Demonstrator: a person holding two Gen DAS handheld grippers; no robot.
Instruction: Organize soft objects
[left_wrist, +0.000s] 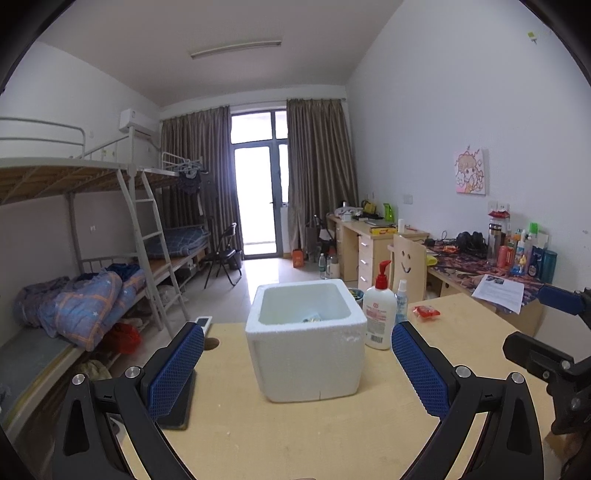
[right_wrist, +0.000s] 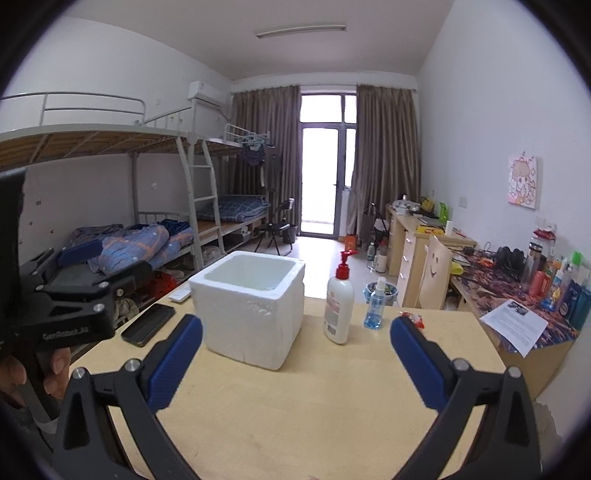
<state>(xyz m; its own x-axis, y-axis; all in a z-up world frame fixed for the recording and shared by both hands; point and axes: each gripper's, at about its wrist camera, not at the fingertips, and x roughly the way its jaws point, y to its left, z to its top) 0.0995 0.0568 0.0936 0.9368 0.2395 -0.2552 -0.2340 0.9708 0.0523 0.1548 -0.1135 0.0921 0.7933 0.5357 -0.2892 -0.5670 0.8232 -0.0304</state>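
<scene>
– Soft packet, the red packet (left_wrist: 426, 313): where does it lie from the foam box (left_wrist: 306, 362)?

– To the right of the foam box, past the two bottles, flat on the table (left_wrist: 295, 435) and touched by nothing. In the right wrist view it peeks out just behind the right finger's tip.

– Anything in the foam box itself?

– A small blue-and-yellow item (left_wrist: 313, 317) lies on its bottom. I cannot tell what it is.

– And the tools?

– The left tool (left_wrist: 297, 332) is released, with its blue pads spread wide and nothing between them. It faces the foam box straight on, with bare table between. The right tool (right_wrist: 296, 322) is released too and just as wide. It sees the foam box ahead and a little left.

– What crowds the foam box?

– On its right the lotion bottle (left_wrist: 378, 317) stands upright, just beside its wall. The blue spray bottle (left_wrist: 400, 299) stands a step further right. On its left a dark phone (right_wrist: 147, 325) lies flat near the table's left edge, with a white remote (right_wrist: 180, 294) behind it.

– Edges?

– The foam box stands close to the table's far edge, where the floor drops away behind it. The right edge runs beyond the red packet, well apart from the foam box. The widest open room is the bare table in front of the foam box.
</scene>
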